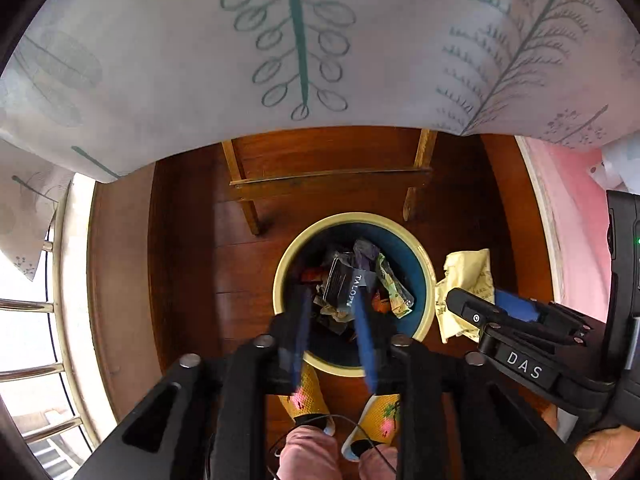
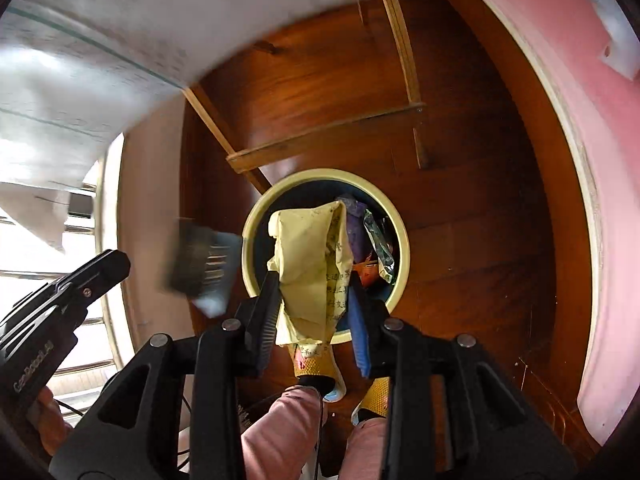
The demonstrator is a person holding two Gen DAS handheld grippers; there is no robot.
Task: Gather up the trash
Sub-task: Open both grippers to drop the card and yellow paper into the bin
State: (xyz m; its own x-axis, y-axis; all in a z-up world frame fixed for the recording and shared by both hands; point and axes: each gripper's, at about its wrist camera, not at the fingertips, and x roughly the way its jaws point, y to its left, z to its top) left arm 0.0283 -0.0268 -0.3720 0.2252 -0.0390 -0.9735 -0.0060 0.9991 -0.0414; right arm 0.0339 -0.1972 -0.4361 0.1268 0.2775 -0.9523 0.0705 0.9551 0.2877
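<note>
The bin (image 1: 416, 252) is standing on the wooden floor (image 1: 192, 264), already holding wrappers. The left gripper (image 1: 332, 320) is hanging above the bin, spread, with nothing between its fingers. The right gripper (image 2: 316, 308) is hanging above the bin, spread around a yellow paper (image 2: 308, 256); a dark packet (image 2: 202, 266) is falling beside the bin.

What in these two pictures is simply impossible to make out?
- Dark packet, right wrist view: motion blur smears it and its print is unreadable.
- Bin floor, both views: buried under wrappers.
- Yellow paper, right wrist view: the writing is too small, and it is unclear whether the right gripper fingers pinch it.
</note>
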